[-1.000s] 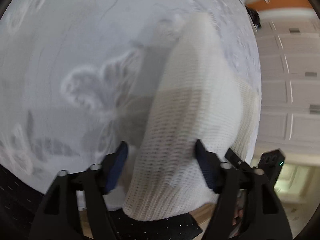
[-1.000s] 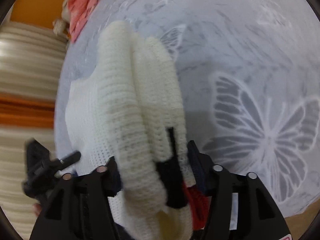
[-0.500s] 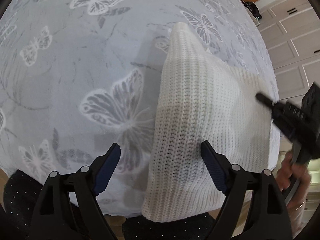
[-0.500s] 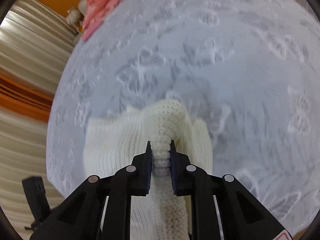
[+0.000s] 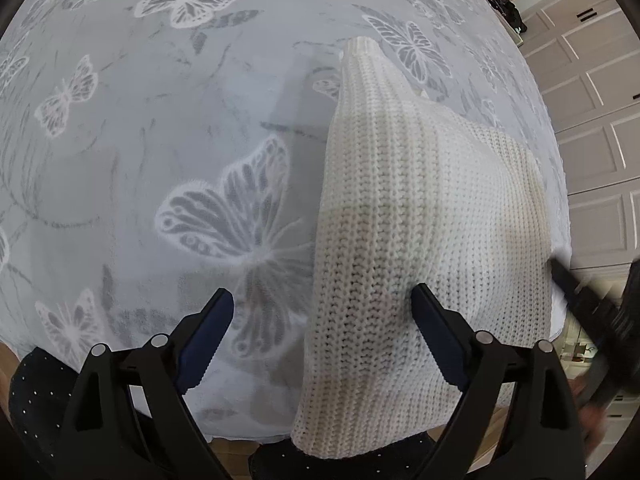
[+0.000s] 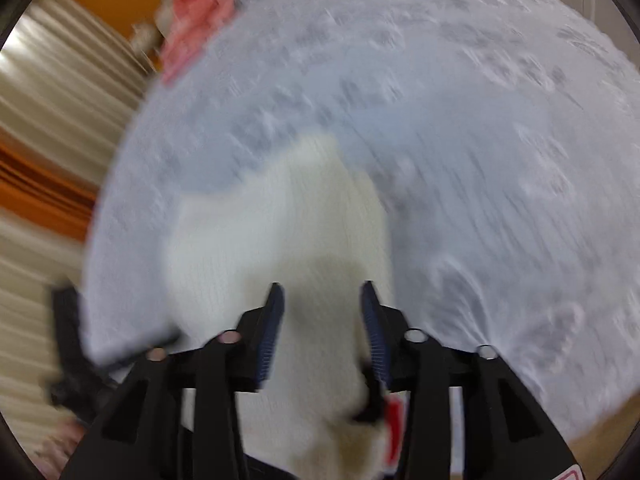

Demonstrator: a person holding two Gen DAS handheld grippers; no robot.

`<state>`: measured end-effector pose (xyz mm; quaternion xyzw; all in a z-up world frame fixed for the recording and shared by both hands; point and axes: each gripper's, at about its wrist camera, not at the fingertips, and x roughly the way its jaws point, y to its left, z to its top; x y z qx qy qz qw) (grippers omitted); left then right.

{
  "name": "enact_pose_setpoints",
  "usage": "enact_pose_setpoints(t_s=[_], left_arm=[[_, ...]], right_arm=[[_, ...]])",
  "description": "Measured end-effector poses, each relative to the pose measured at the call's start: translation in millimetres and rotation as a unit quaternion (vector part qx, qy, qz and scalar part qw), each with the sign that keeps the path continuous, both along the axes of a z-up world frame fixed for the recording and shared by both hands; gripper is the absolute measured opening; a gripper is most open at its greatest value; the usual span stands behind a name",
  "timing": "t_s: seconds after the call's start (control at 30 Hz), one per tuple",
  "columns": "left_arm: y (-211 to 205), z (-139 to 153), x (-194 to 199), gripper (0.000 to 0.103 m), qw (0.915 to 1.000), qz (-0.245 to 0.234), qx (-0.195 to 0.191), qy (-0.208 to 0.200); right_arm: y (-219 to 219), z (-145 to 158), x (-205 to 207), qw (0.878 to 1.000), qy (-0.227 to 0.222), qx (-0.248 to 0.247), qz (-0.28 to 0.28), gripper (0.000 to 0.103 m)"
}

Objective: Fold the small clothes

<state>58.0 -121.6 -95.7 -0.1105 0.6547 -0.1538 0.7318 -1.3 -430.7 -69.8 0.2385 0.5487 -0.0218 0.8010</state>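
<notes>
A cream knitted sweater (image 5: 404,248) lies on a grey butterfly-print bedspread (image 5: 160,120), its lower part hanging over the near bed edge. My left gripper (image 5: 322,312) is open, its right finger over the knit and its left finger over the bedspread. In the blurred right wrist view the same sweater (image 6: 280,248) lies under my right gripper (image 6: 322,300), whose jaws stand apart with the knit between them. The right gripper also shows at the right edge of the left wrist view (image 5: 600,320).
A pink garment (image 6: 196,20) lies at the far end of the bed. White panelled cupboard doors (image 5: 592,120) stand to the right of the bed. Beige and orange curtains (image 6: 48,140) hang on the left.
My right gripper was shut on a fold of the sweater half a second ago; its jaws have now opened. The left gripper has stayed open and barely moved.
</notes>
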Motion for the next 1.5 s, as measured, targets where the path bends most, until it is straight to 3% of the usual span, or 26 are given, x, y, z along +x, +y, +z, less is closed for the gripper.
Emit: enact_pose_setpoints(t_s=[0.07,0.17,0.27,0.47,0.53,0.57,0.6,0.67,0.77,0.87,1.1,1.5], left_arm=[[-2,3,-1,0.087,1.0000,-0.001,-0.006,0.000],[-11,6,-1,0.089,0.9998,-0.009,-0.016,0.008],[-26,5,1,0.092,0.9995,-0.027,-0.016,0.009],[-42,-22,13,0.096,0.9989,-0.024,-0.022,0.035],[-42,-24,14,0.091,0.9982,-0.020,-0.034,0.045],[-43,-22,14,0.078,0.9977,-0.027,-0.042,0.045],[-47,-16,13,0.075,0.9976,-0.040,-0.042,0.039],[-53,-5,10,0.059,0.9975,-0.061,-0.028,0.023],[-56,14,5,0.048,0.9969,-0.075,-0.024,0.007],[-54,34,1,0.045,0.9962,-0.082,-0.028,-0.010],[-56,91,-17,0.044,0.9914,-0.116,-0.023,-0.055],[-29,197,-73,0.044,0.9738,-0.160,-0.024,-0.160]], right_arm=[[1,-14,-7,1.000,0.019,0.003,-0.005,0.066],[-10,-33,-10,0.997,0.030,0.064,-0.025,0.071],[-13,-47,-4,0.995,0.037,0.092,-0.031,0.074],[-16,-69,-4,0.988,0.032,0.140,-0.056,0.088],[-15,-70,-8,0.988,0.025,0.142,-0.061,0.084],[-16,-68,-11,0.988,0.020,0.143,-0.059,0.069],[-16,-68,-13,0.986,0.014,0.159,-0.055,0.055],[-18,-64,-18,0.984,0.012,0.167,-0.064,0.048],[-14,-50,-24,0.986,0.002,0.153,-0.067,0.042],[-8,-28,-30,0.986,-0.013,0.148,-0.075,0.041],[2,28,-58,0.985,-0.055,0.140,-0.081,0.040],[48,144,-119,0.981,-0.153,0.107,-0.056,0.040]])
